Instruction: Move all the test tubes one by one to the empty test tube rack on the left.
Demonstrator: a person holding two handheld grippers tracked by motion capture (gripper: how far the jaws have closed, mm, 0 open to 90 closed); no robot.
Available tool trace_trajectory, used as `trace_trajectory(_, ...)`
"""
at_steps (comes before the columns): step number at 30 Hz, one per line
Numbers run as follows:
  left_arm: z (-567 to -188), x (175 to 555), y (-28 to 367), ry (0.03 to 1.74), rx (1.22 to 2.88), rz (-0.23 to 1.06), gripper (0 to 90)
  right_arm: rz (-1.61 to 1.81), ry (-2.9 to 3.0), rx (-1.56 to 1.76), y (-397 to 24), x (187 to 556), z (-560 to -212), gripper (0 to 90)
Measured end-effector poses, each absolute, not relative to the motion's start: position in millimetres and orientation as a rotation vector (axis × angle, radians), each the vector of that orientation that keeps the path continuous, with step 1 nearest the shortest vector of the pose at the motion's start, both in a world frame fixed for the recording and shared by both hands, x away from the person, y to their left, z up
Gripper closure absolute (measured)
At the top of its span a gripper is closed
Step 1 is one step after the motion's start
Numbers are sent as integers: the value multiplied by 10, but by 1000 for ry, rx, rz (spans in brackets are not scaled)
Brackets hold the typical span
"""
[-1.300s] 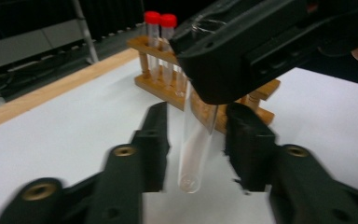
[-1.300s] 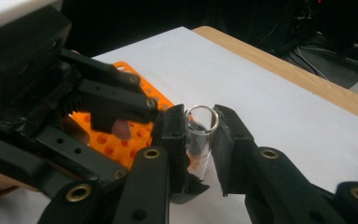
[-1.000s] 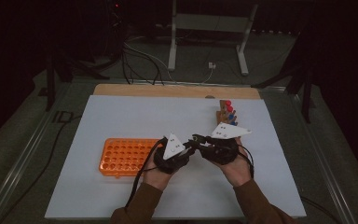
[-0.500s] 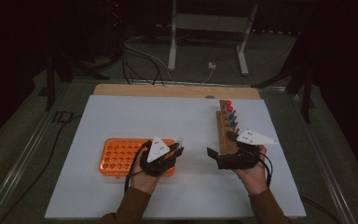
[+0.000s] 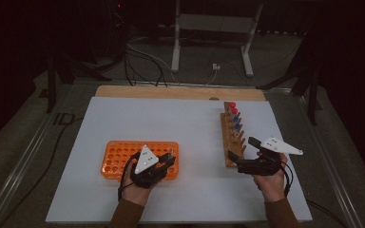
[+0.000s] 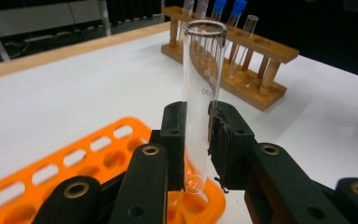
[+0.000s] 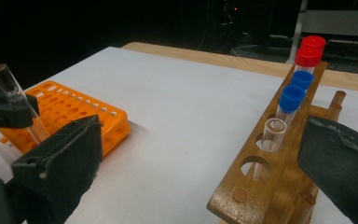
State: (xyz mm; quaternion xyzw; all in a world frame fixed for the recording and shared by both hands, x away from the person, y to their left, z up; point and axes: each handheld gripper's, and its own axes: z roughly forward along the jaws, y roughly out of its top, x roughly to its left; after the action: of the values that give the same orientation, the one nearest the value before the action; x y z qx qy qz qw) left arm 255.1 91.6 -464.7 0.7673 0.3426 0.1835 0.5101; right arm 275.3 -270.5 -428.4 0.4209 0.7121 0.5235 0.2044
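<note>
Holding a clear test tube [image 6: 199, 100] upright over the orange rack [image 5: 119, 159], the left gripper [image 5: 164, 161] clamps it.
Right gripper [image 5: 242, 154] gapes empty, jaws just opened, beside the wooden rack [image 5: 228, 137] bearing capped and open tubes.

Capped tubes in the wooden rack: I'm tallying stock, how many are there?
4. Two red-capped tubes stand at the wooden rack's far end, two blue-capped tubes next to them; an uncapped tube follows. None seems hidden.

Left gripper [image 5: 165, 164] clamped, right gripper [image 5: 243, 154] wide.
</note>
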Motion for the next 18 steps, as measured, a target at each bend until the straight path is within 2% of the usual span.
trace_trajectory(6, -4775, 2543, 895, 835, 1886, 419, 761, 1475, 1976, 1185, -2719, 2734, -4296, 4)
trace_trajectory(18, -4908, 2535, 766, 811, 2035, 466, 769, 1474, 1986, 1189, -2720, 2729, -4332, 5)
